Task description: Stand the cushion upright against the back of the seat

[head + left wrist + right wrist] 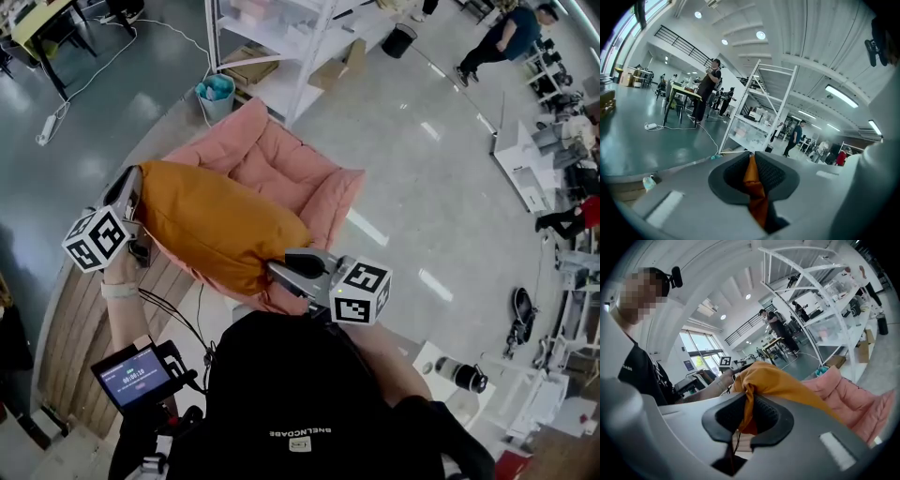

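Observation:
An orange cushion (pixel 211 225) hangs in the air over a pink padded seat (pixel 281 169), held at two corners. My left gripper (pixel 134 197) is shut on its left corner, and orange fabric (pixel 752 180) shows pinched between the pads. My right gripper (pixel 277 272) is shut on the cushion's near right corner, where the orange cloth (pixel 749 404) is clamped between the jaws. In the right gripper view the cushion (pixel 783 383) bulges in front of the pink seat (pixel 853 399).
The seat stands on a wooden platform (pixel 84 337) beside a white shelving rack (pixel 281 37). A teal bin (pixel 216 94) stands behind the seat. A small screen (pixel 136 375) hangs at my chest. People stand far off on the shiny floor (pixel 422 187).

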